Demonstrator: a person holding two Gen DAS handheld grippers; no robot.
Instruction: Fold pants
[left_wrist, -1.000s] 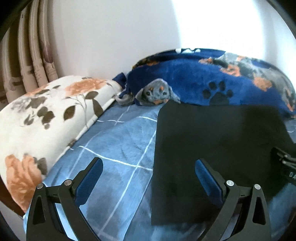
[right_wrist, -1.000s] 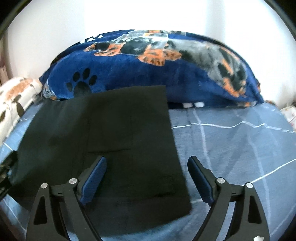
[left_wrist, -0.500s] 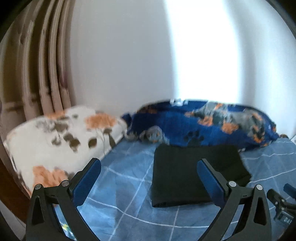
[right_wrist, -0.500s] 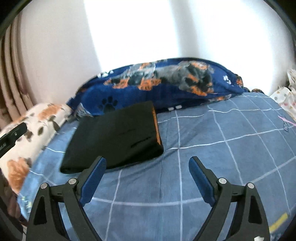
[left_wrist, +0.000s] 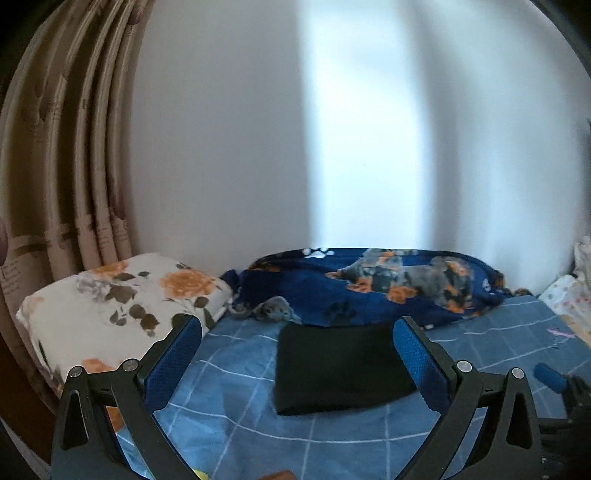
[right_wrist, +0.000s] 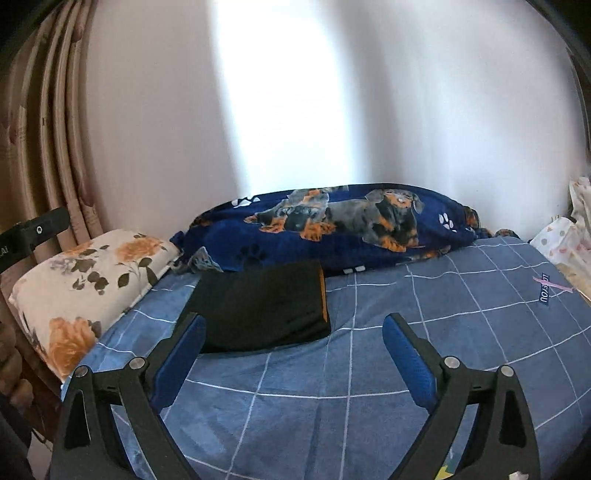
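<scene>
Beyond both empty tongs, left tongs apart and right tongs opening, lie the folded pants.

From the right gripper, whose empty jaws are opening, the folded black pants lie on the blue checked sheet at eleven o'clock, touching the dog-print blanket.

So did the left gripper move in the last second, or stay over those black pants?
Yes. The left gripper backed away and up: the folded black pants, which filled the view beside the blue dog blanket, now lie small ahead of it.
</scene>
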